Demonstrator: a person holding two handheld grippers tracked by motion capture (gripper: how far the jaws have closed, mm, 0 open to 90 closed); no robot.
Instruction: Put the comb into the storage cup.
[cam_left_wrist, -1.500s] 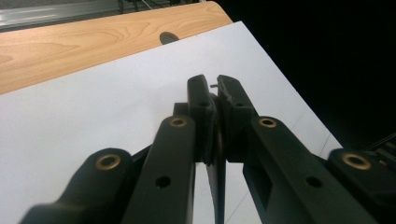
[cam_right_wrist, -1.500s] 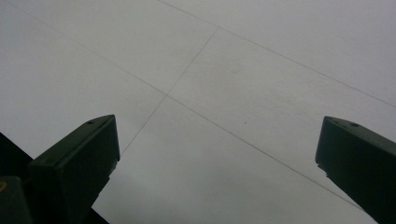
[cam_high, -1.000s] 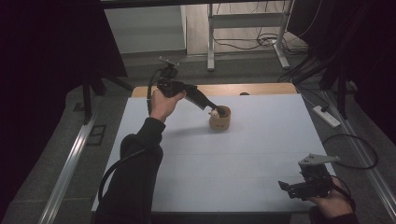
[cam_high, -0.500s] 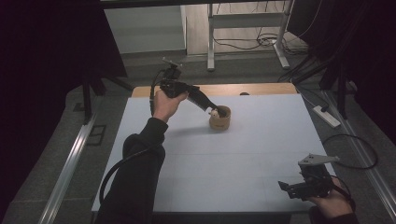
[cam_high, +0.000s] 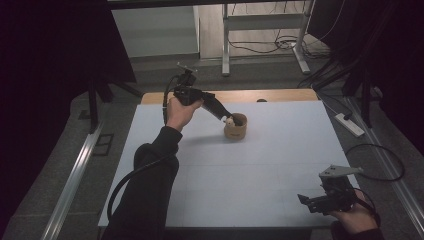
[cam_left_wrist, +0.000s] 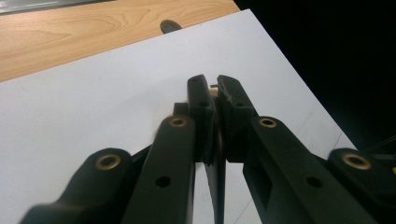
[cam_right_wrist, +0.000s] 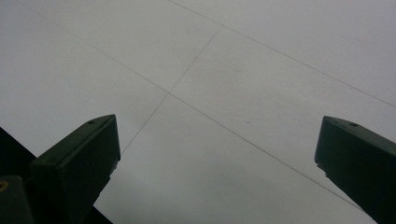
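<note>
Wooden, by its tan colour, the small round cup (cam_high: 235, 126) stands upright on the white surface (cam_high: 250, 170), toward twelve o'clock of the sheet and near the bare wood strip (cam_high: 250, 95) along the far edge. At its rim, on the nine o'clock side, sits a small pale object (cam_high: 229, 120); what it is I cannot tell.

The left hand-held gripper (cam_high: 227, 119) reaches down at a slant from ten o'clock, its tips at the cup's rim. In the left gripper view its jaws stand nearly closed (cam_left_wrist: 215, 93), with only a thin slit between them and a sliver of tan just visible there. They look pinched on something slim, probably the cup's wall or the pale object, but I cannot say which.

The right hand-held gripper (cam_high: 320, 201) rests at about five o'clock, well apart from the cup. Its jaws are spread wide (cam_right_wrist: 217, 154) and have nothing between them but the bare white sheet.

My judgement on handling: the cup looks light, rigid and thin-walled, so it should lift easily but could tip or skid on the smooth sheet if nudged sideways. A pinch over the rim, one jaw inside and one outside, seems the natural hold. Grip from straight above would be steadier than the present slant, which may lever the cup over.
</note>
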